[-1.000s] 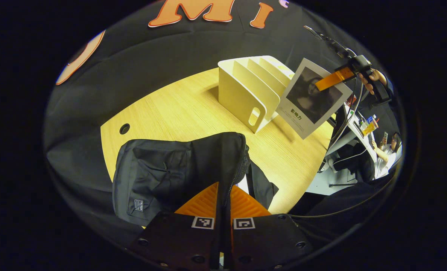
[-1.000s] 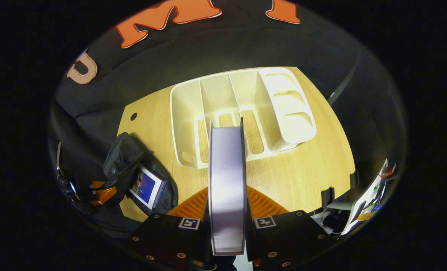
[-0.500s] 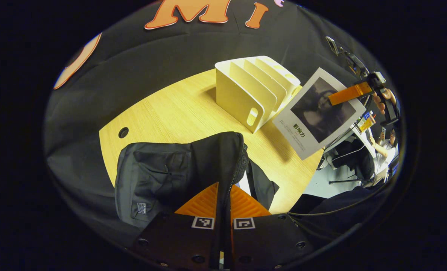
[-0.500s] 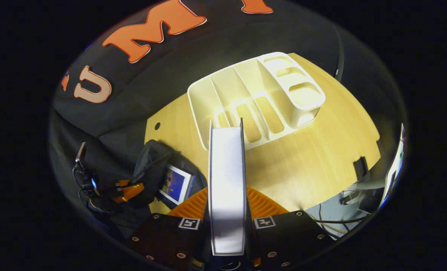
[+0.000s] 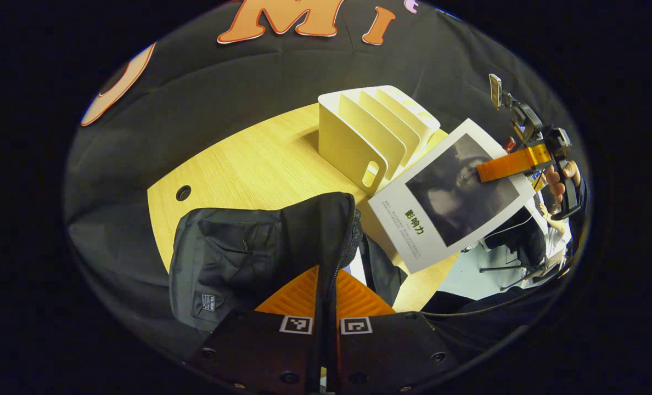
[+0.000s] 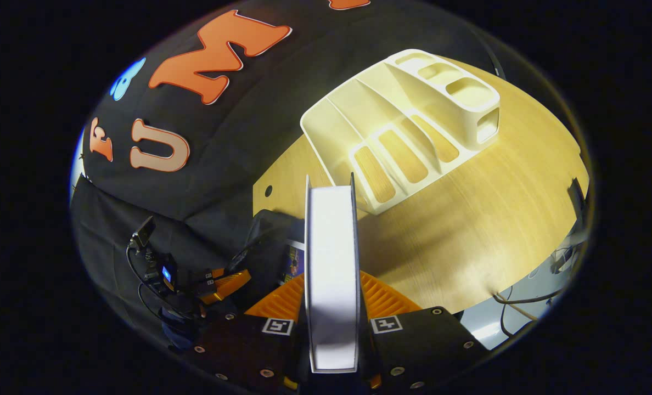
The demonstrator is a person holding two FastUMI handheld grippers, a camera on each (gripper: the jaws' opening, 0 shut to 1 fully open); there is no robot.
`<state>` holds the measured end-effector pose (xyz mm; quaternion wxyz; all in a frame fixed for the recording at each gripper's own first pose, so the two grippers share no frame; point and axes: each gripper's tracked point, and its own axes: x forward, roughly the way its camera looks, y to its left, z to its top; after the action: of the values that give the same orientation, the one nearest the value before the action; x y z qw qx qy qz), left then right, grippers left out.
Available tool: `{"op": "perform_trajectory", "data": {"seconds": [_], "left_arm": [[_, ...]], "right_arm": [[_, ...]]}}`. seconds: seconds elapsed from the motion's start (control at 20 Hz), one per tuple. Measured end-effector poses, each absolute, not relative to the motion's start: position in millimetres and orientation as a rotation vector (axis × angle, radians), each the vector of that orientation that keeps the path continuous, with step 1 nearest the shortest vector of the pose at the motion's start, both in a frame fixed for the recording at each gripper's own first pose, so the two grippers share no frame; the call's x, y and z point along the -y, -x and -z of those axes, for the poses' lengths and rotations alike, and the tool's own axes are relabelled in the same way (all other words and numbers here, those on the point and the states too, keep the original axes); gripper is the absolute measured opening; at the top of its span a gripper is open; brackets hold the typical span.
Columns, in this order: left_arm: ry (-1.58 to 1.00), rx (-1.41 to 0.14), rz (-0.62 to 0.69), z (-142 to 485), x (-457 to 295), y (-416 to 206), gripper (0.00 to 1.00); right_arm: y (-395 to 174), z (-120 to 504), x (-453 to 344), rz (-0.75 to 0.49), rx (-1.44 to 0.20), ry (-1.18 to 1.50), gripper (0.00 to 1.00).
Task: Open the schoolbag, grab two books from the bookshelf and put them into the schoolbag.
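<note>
So the schoolbag (image 5: 260,247) sits on the left of the worktop (image 5: 249,164), and the left gripper (image 5: 326,285) is pinched tight on its zipper edge, holding the mouth up. A book's already inside the bag (image 6: 293,263). Further right is the cream bookshelf (image 5: 370,142), slots empty. Rightmost, the right gripper (image 5: 504,167) is clamped on the second book (image 5: 449,195), hanging in the air just beside the bag's opening.
</note>
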<state>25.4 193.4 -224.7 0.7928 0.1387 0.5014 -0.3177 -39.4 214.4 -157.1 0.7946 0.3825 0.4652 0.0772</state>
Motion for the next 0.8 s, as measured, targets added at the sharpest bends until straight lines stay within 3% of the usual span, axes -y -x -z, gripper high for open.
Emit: {"op": "perform_trajectory", "data": {"seconds": [0.8], "left_arm": [[-0.279,-1.073,0.66,218.7,-192.3,-33.5,0.05]], "right_arm": [[-2.9,191.6,-309.8,-0.292,-0.952,-1.001,0.37]]}}
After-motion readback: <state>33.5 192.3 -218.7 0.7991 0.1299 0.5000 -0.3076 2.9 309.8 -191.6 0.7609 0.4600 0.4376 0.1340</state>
